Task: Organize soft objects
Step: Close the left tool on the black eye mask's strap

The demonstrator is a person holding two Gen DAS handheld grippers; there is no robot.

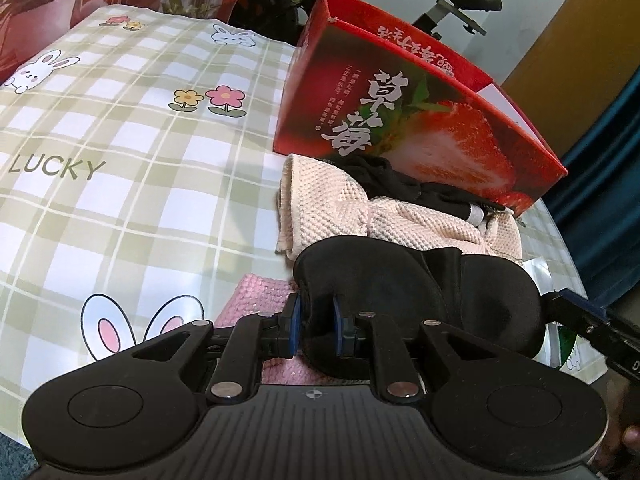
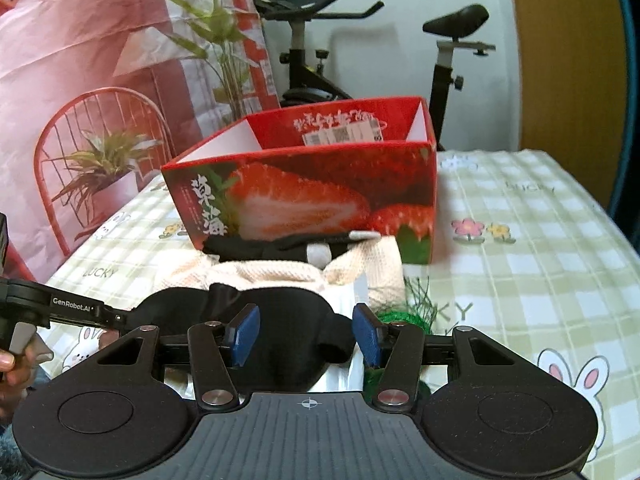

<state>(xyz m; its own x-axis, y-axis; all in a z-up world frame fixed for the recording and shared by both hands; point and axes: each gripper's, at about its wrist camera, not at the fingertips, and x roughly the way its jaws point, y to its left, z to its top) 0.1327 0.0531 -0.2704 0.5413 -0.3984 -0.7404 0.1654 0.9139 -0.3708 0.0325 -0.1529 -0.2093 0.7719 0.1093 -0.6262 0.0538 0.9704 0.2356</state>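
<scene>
A black eye mask (image 1: 420, 300) lies over a cream waffle towel (image 1: 340, 208) and a pink cloth (image 1: 256, 296). My left gripper (image 1: 316, 320) is shut on the mask's left lobe, with both blue pads pressing it. In the right wrist view the same left gripper (image 2: 124, 316) comes in from the left, holding that end. My right gripper (image 2: 306, 334) stands half open over the mask's (image 2: 296, 344) other lobe. The lobe lies between the pads, and they do not squeeze it. A black garment (image 2: 256, 250) rests on the towel (image 2: 280, 272) against the red strawberry box (image 2: 304, 196).
The open box (image 1: 400, 120) stands on a green checked tablecloth (image 1: 120, 160) with rabbits and flowers. A green mesh item (image 2: 400, 316) lies right of the towel. An exercise bike (image 2: 440, 76) stands behind the table. A hand (image 2: 12, 364) grips the left tool.
</scene>
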